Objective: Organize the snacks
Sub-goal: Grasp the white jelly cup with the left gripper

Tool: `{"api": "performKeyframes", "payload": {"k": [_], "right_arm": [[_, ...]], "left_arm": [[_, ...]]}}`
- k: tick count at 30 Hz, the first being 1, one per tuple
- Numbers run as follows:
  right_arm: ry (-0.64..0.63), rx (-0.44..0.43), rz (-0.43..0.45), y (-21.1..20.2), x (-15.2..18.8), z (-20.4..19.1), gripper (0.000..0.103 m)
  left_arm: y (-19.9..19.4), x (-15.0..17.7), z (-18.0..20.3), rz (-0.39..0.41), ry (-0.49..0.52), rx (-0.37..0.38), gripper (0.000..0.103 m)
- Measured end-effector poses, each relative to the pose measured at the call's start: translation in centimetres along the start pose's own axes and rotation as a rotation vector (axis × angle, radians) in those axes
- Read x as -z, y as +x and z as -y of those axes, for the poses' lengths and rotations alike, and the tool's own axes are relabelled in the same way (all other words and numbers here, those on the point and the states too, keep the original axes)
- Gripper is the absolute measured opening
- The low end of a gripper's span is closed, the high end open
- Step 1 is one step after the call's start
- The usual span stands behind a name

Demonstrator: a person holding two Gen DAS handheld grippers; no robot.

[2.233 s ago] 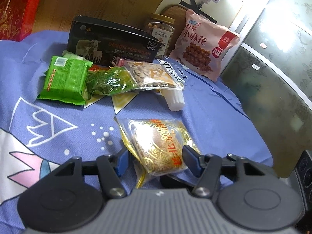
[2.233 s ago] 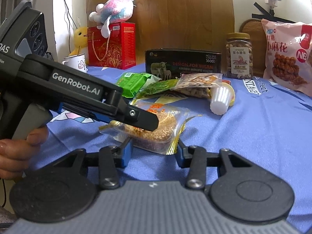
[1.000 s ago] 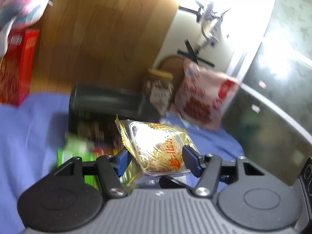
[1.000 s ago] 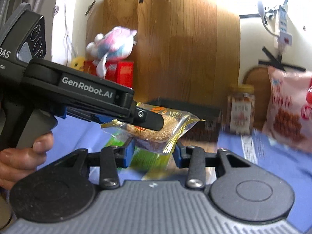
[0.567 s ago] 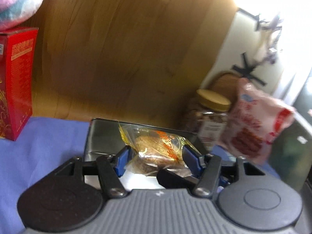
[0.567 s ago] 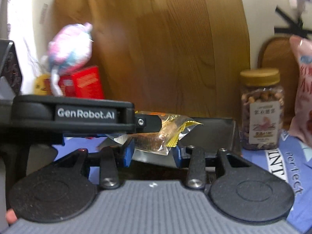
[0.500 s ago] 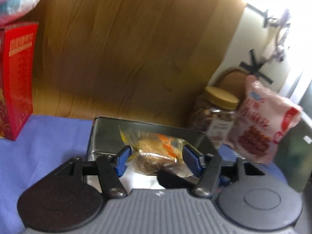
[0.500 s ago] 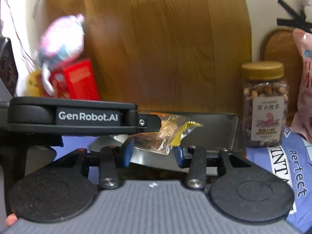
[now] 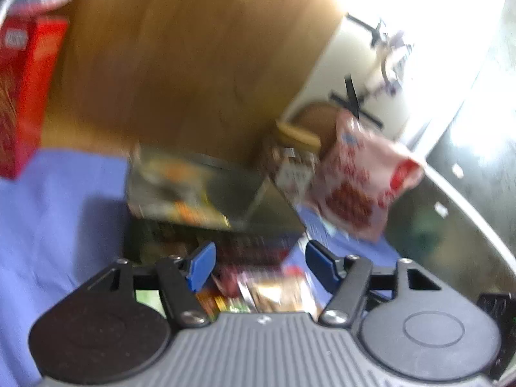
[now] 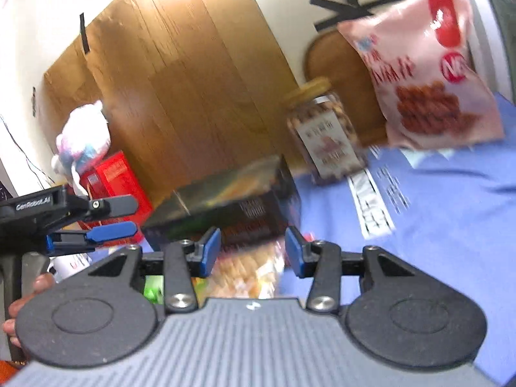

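Note:
The gold-wrapped sesame cake packet lies inside the open black tin box, blurred by motion; the box also shows in the right wrist view. My left gripper is open and empty, pulled back in front of the box; in the right wrist view it is at the far left. My right gripper is open and empty, just in front of the box. Small snack packets lie below both grippers, blurred.
A nut jar and a pink snack bag stand right of the box on the blue cloth. A red gift box with a plush toy stands at the left. A wooden board is behind.
Both grippers carried the gold packet up from the cloth to the tin box. They have let it go into the box and pulled back and apart.

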State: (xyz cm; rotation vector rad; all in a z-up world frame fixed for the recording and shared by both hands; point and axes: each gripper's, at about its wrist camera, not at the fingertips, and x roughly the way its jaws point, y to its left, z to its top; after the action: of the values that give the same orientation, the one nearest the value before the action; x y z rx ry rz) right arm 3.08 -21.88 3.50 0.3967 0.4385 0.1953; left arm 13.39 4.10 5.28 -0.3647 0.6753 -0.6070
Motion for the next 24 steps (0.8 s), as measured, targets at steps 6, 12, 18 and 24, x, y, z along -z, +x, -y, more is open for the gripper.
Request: {"api": "performKeyframes", "payload": {"k": [6, 12, 18, 24], "right_arm": [[-0.004, 0.083, -0.110, 2.0, 1.6, 0.3, 0.032], [-0.053, 0.021, -0.109, -0.6, 2.1, -0.8, 0.002], [-0.126, 0.048, -0.065, -2.9, 2.9, -0.5, 0.038], [-0.181, 0.082, -0.193, 1.0, 4.7, -1.0, 0.054]], "left_arm": [[2.6, 3.8, 0.1, -0.127, -0.084, 0.042, 0.062], [1.9, 6.1, -0.1, -0.140, -0.106, 0.032, 0.062], [-0.4, 7.4, 0.7, -0.130, -0.098, 0.058, 0.062], [-0.3, 8.8, 2.0, -0.169, -0.077, 0.060, 0.062]]}}
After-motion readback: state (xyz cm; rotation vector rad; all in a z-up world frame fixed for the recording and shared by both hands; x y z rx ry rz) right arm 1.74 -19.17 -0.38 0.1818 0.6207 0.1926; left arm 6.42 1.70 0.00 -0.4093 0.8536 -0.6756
